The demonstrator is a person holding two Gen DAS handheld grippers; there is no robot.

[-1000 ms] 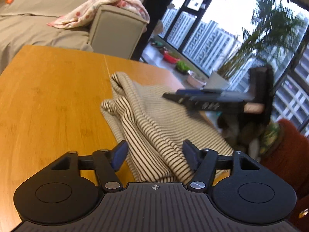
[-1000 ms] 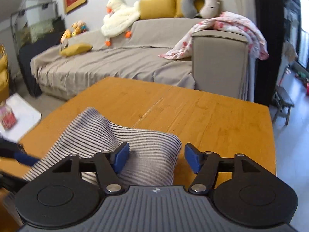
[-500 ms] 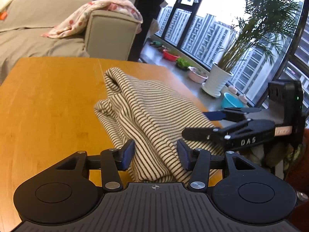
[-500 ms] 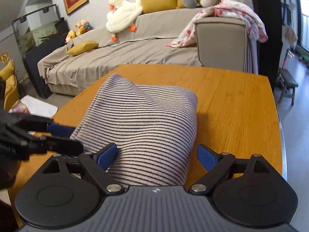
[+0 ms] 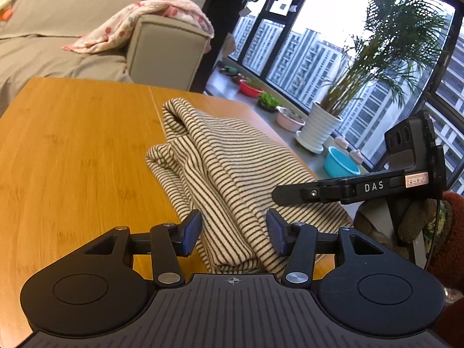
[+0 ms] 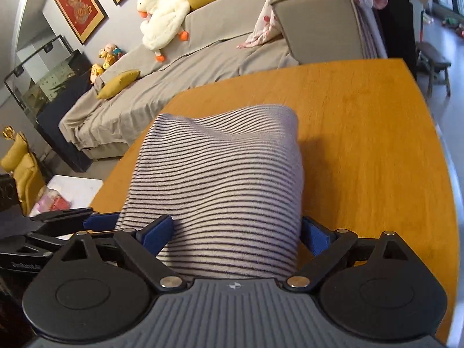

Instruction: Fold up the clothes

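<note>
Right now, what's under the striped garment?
The striped garment lies folded on the wooden table, which shows around it. Its own lower layers peek out along the left edge. Anything else beneath is covered by the cloth.

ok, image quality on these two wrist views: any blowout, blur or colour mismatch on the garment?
Left wrist view: sky behind the window is blown out, the striped garment reads sharp and beige, and fisheye bends the table edge. Right wrist view: dimmer and cooler, the same garment looks greyish and slightly soft, casting a shadow on the table to its right.
</note>
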